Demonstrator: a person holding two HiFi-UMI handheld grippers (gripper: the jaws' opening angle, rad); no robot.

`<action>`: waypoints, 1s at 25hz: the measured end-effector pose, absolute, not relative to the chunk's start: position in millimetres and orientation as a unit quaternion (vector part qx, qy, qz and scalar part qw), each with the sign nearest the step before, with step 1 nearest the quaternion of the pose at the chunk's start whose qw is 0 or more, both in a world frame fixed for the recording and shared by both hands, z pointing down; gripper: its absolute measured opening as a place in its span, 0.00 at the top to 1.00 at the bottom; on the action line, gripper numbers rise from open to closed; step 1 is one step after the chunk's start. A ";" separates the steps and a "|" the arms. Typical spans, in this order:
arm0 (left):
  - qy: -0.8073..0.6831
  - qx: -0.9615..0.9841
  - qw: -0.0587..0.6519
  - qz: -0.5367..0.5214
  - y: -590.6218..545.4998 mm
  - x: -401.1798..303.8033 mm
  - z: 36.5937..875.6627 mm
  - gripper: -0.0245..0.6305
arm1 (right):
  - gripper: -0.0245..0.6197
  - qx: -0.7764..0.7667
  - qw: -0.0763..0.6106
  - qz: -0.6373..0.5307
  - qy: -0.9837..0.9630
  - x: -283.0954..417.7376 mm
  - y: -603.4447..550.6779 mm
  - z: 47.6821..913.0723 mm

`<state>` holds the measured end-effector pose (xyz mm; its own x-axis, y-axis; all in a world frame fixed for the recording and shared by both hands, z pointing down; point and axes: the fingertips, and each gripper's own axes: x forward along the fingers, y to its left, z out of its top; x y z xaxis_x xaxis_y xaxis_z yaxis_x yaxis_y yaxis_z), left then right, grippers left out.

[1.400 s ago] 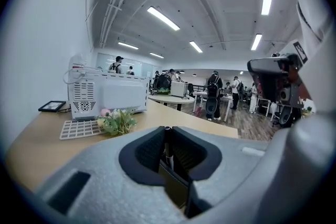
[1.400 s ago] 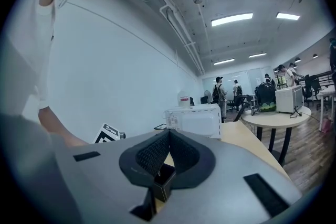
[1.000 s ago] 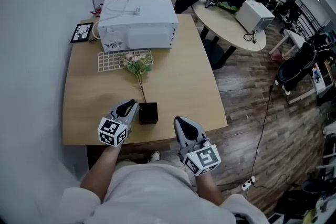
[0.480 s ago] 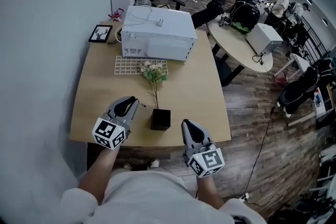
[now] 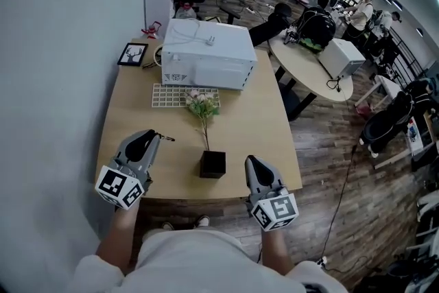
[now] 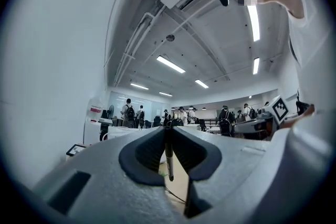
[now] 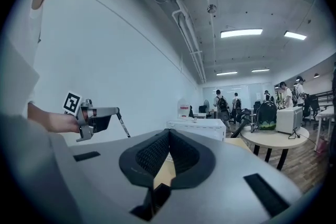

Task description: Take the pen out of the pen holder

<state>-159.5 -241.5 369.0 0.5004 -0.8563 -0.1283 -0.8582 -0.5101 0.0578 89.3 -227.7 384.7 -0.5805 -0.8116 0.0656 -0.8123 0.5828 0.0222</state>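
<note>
A black square pen holder (image 5: 212, 164) stands near the front edge of the wooden table (image 5: 247, 120), with a stem of pale flowers (image 5: 203, 105) rising from it. My left gripper (image 5: 152, 136) hangs to the holder's left, raised off the table and shut on a thin dark pen (image 5: 165, 138). The pen (image 6: 168, 157) is pinched upright between the jaws in the left gripper view. My right gripper (image 5: 253, 161) is to the right of the holder, shut with nothing in it. From the right gripper view (image 7: 169, 134) I see the left gripper (image 7: 113, 111) with the pen (image 7: 124, 127) slanting down from its tip.
A white appliance (image 5: 209, 53) sits at the table's back with a white wire grid (image 5: 175, 96) before it and a small framed picture (image 5: 132, 53) at the back left. A wall runs along the left. A round table (image 5: 322, 65) and several people are beyond on the right.
My left gripper has risen and moved left, away from the pen holder, carrying the pen. The right gripper has lifted slightly.
</note>
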 end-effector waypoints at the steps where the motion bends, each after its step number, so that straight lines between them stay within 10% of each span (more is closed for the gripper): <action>1: 0.498 -0.863 0.005 0.078 -238.1 -166.8 364.5 0.88 | 0.96 0.461 0.033 0.006 -0.887 91.3 -228.1 384.8; 25: 0.605 -0.783 0.065 0.131 -165.8 -286.2 318.6 0.88 | 0.96 0.508 0.012 0.000 -0.861 116.7 -244.6 357.2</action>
<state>-286.2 -165.8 318.6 0.2340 -0.9301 -0.2832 -0.9641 -0.2596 0.0559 116.7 -244.6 357.2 -0.4837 -0.8750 0.0205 -0.8750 0.4840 0.0132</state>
